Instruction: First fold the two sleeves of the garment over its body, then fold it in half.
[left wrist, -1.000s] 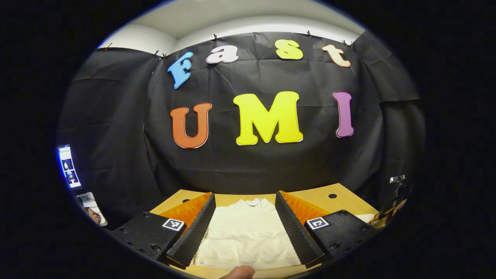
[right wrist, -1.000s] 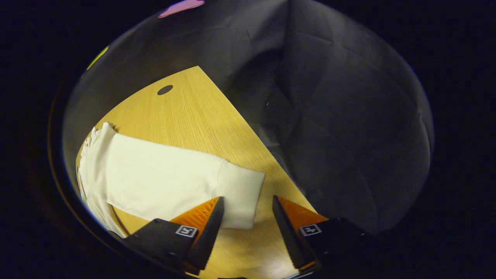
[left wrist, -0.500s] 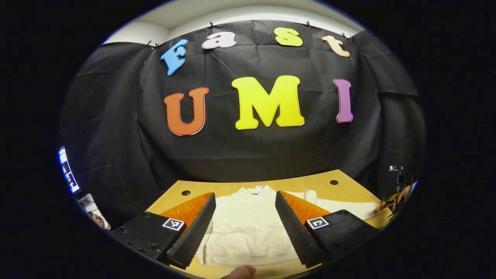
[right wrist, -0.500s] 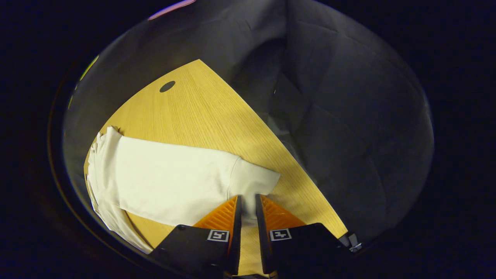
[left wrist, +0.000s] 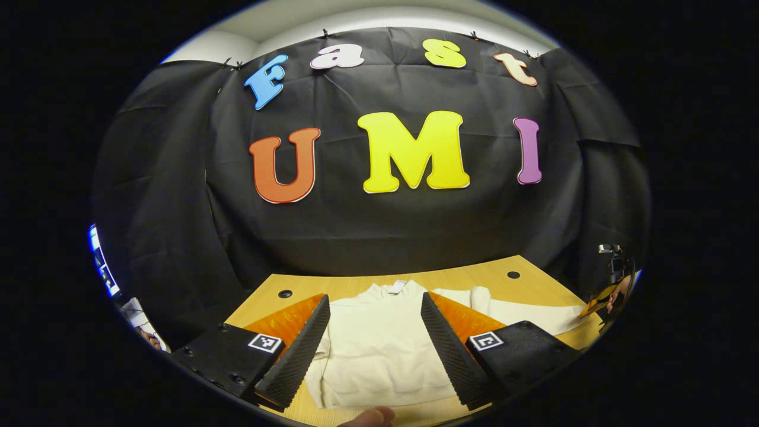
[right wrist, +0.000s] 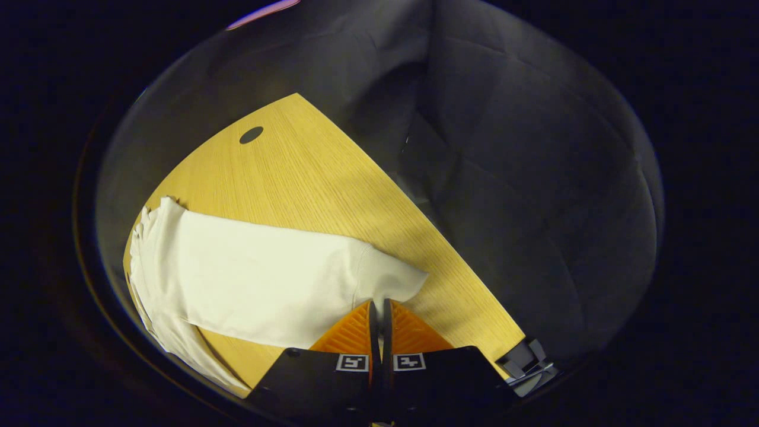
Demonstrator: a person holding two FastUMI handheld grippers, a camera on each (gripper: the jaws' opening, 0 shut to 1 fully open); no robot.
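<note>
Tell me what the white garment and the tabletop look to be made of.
Garment: looks like a soft, matte knit, perhaps cotton fleece; its sleeve shows a seam before the cuff and bunches where the right gripper pinches it. Exact fibre can't be told.

Tabletop: light wood or wood-look laminate, smooth, with fine straight grain lines and a dark round hole.

The garment [left wrist: 379,350] was plain cream-white; the worktop [right wrist: 308,178] under it was pale yellow wood grain with a dark round hole [right wrist: 251,134].

Cream garment [left wrist: 379,350] flat, sleeve [right wrist: 267,279] spread sideways
</note>
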